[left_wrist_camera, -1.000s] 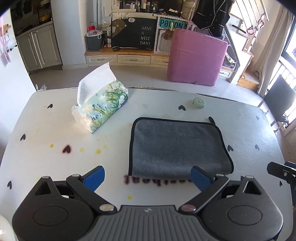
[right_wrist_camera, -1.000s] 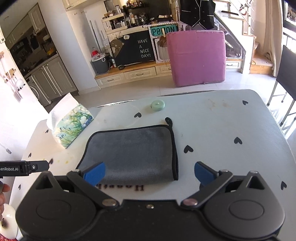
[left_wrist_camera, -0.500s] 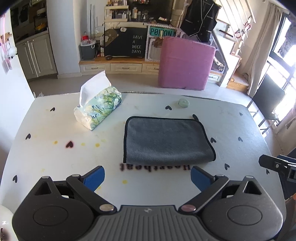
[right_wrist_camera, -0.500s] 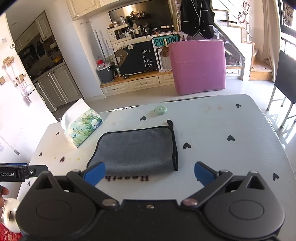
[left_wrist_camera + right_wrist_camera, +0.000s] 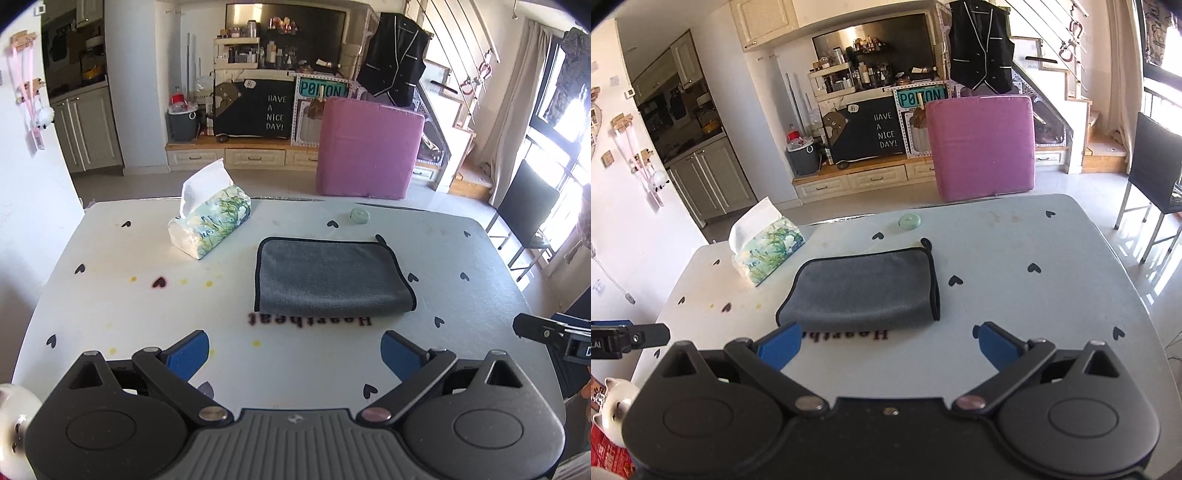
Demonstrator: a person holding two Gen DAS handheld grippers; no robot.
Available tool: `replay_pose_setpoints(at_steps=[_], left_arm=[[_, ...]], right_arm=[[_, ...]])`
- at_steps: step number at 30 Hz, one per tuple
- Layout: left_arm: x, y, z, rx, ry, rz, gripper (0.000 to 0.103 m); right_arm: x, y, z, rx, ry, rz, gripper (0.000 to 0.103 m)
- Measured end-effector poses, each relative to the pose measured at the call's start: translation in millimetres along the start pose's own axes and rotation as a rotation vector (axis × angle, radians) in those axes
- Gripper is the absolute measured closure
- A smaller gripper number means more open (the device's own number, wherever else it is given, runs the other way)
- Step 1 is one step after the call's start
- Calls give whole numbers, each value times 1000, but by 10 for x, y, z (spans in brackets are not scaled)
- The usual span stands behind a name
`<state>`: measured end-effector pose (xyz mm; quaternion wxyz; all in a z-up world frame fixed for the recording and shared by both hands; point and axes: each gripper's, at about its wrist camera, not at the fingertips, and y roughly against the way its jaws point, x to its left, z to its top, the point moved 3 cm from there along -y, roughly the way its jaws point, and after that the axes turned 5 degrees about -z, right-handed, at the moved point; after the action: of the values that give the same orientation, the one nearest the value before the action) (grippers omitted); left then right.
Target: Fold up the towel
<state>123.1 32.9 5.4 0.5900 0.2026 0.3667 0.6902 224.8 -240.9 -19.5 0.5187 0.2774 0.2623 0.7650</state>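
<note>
A grey towel [image 5: 328,275] with black edging lies folded flat in the middle of the white table [image 5: 110,302]; it also shows in the right wrist view [image 5: 864,291]. My left gripper [image 5: 293,352] is open and empty, raised above the table's near edge, short of the towel. My right gripper [image 5: 888,345] is open and empty, also back from the towel's near edge. The right gripper's tip [image 5: 535,330] shows at the right of the left wrist view, and the left gripper's tip [image 5: 635,338] shows at the left of the right wrist view.
A tissue pack [image 5: 208,223] stands at the table's far left. A small green round lid [image 5: 359,215] lies beyond the towel. A pink cushion [image 5: 369,147] stands past the table. A black chair [image 5: 1156,177] stands at the right. A white cat figure [image 5: 613,406] sits at the near left.
Both grippers have pulled back and up from the towel, which now looks smaller and farther away. The towel has not moved.
</note>
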Motion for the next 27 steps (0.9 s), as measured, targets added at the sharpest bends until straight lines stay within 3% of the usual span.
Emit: replay_pose_setpoints(at_steps=[7,12,27], left_arm=[[7,140,-219,-3,14,-46,4],[1,239,-367,-36,-5,-25,3],[15,310,-783,-30,5,-39,2]], right_arm=[[62,203,-200,-25,39,-9,1],[87,289,-336,-29,51,-26,1],[155,510,-683,-26,74,19,1]])
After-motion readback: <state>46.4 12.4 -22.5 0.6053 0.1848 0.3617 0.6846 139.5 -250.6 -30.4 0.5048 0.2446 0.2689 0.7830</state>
